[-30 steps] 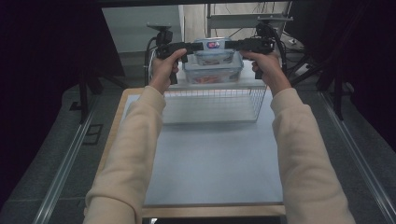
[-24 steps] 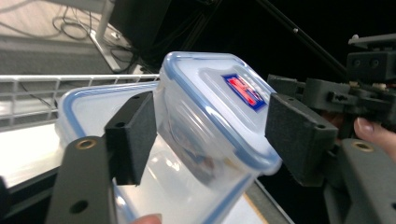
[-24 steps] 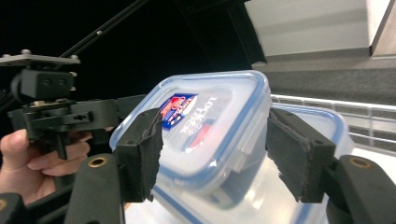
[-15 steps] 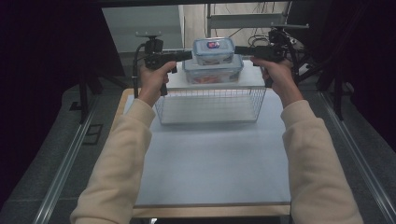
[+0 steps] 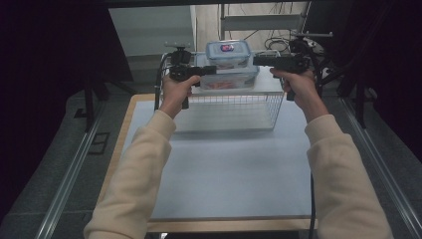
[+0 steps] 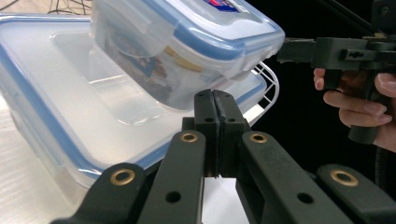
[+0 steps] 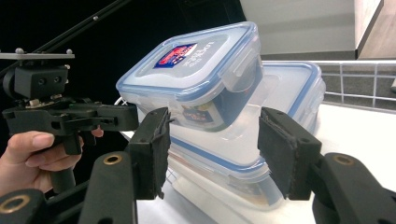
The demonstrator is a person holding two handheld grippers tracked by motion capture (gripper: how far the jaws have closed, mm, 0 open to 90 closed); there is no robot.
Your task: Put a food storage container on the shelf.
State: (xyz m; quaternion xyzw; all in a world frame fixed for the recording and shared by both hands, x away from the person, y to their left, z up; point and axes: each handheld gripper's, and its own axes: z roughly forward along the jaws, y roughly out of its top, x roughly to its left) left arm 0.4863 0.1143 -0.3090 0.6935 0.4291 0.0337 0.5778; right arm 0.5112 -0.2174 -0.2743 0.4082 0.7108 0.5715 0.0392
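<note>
Sleeves, cream-coloured, reach in from the near edge of the desk, a pale blue sheet with a wooden border.

Left gripper: held level in the left hand, nose toward the boxes. Its jaws have just been closing and now sit pressed together with nothing between them. In the left gripper view the joined tips lie just under the near lower corner of the small box, at the rim of the large box; whether they touch either one cannot be told.

Right gripper: held level in the right hand, nose toward the boxes from the opposite side. Its jaws stand apart. In the right gripper view the gap frames the stack, the small box tilted above the pads, the large box behind and below them; neither pad is pressing on plastic.

Wire basket: white, at the far end of the desk.

Large box: clear, blue-rimmed lid, resting over the top of the basket.

Small box: clear, blue-rimmed lid with a red and blue label, lying tilted on the large box's lid, between the two grippers.
</note>
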